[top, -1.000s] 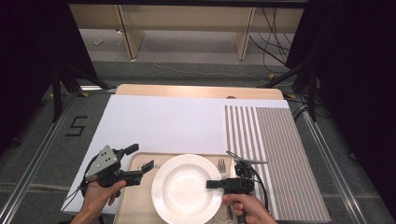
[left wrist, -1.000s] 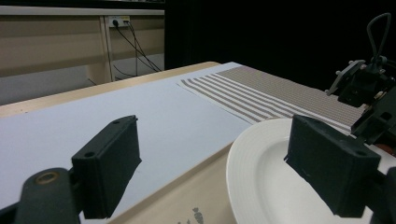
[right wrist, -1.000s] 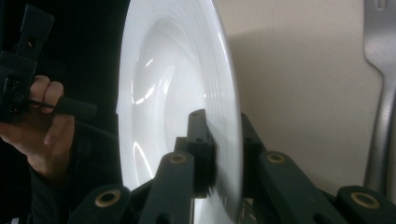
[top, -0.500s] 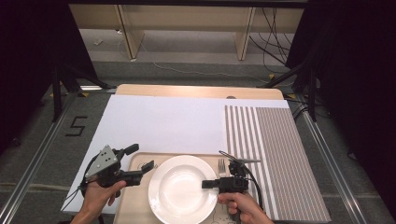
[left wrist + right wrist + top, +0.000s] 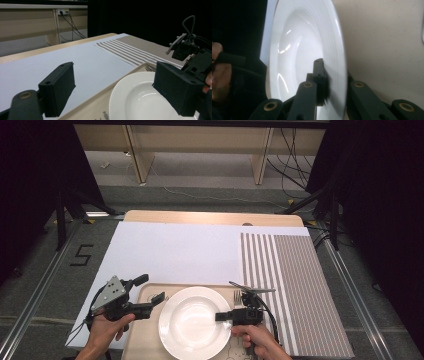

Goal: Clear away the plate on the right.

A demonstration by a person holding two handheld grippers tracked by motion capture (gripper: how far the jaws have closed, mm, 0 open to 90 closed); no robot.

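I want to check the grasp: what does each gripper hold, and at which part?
The right gripper is shut on the white plate, pinching its right rim. The left gripper is open and holds nothing.

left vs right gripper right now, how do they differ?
Left gripper is open with nothing between its jaws; right gripper is shut on the plate rim. Left hovers beside the plate over the tray edge; right reaches in over the plate. Both are hand-held with black jaws.
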